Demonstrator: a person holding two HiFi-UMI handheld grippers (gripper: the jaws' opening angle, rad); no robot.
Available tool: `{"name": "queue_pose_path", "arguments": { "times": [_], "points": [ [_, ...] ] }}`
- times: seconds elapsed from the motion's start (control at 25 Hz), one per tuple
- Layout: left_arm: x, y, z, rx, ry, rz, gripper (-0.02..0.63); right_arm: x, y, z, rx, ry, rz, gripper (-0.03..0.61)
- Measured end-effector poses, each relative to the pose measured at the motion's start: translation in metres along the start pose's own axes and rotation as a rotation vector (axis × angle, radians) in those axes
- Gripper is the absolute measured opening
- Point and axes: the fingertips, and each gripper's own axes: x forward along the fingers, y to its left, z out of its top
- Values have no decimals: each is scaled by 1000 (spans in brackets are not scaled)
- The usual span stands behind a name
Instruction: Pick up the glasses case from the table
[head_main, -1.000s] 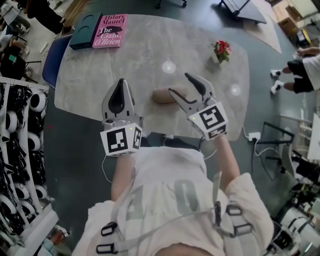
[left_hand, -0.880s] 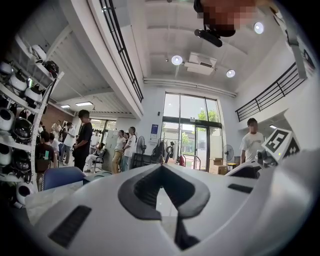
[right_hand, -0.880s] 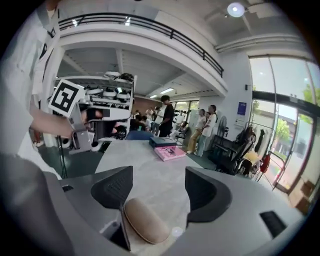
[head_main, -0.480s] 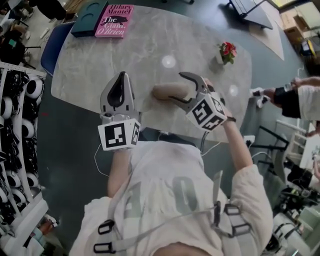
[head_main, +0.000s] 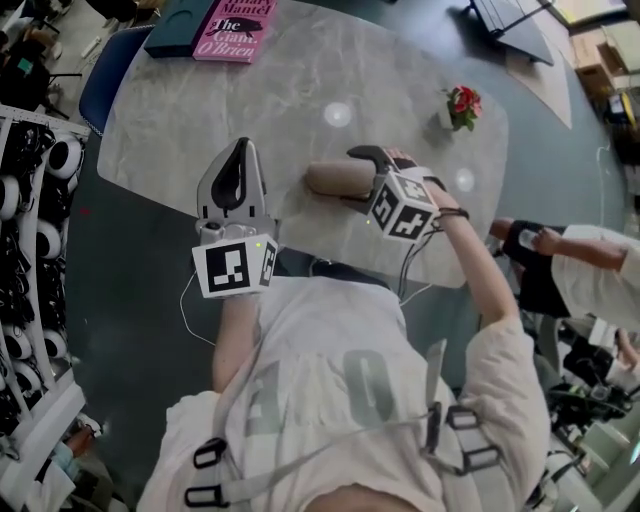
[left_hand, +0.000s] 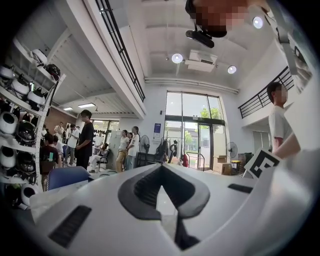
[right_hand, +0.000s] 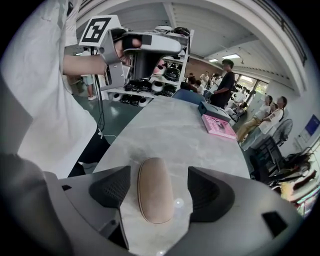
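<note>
The tan glasses case (head_main: 335, 180) lies on the marble table (head_main: 200, 110) between the right gripper (right_hand: 160, 192)'s parted jaws, touching neither, while the closed, empty left gripper (head_main: 240, 150) hangs nearby, with the pink book (head_main: 233, 30) and flowers (head_main: 462, 103) well apart.

- We find the case (head_main: 325, 180) lying on the bench (head_main: 300, 100), near its near edge.
- The right gripper (head_main: 352, 177) straddles the case, one of its jaws at each long side with a gap between.
- The left gripper (head_main: 238, 165) sits left of the case, well apart from it, over the bench's near edge.
- Two books (head_main: 215, 22) lie side by side at the far left corner.
- We see a flower pot (head_main: 460, 105) toward the right end, beyond the case.
- Shelves (head_main: 30, 250) stand left of the bench.
</note>
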Motion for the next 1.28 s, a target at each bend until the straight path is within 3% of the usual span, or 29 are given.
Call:
{"name": "queue_pose_path", "arguments": {
  "times": [0.36,0.52,0.72,1.28],
  "points": [
    [3,10,-9,-12,23,14,3,44,10,-45,-85,203,128,357],
    [1,16,-16,-27,43,23,3,60,10,-59,-74,272,170,357],
    [-4,23,-24,-45,58,38,3,73,19,-60,-34,282,233,357],
    [-14,40,-40,-77,83,86,3,90,22,-70,-94,385,286,358]
  ]
}}
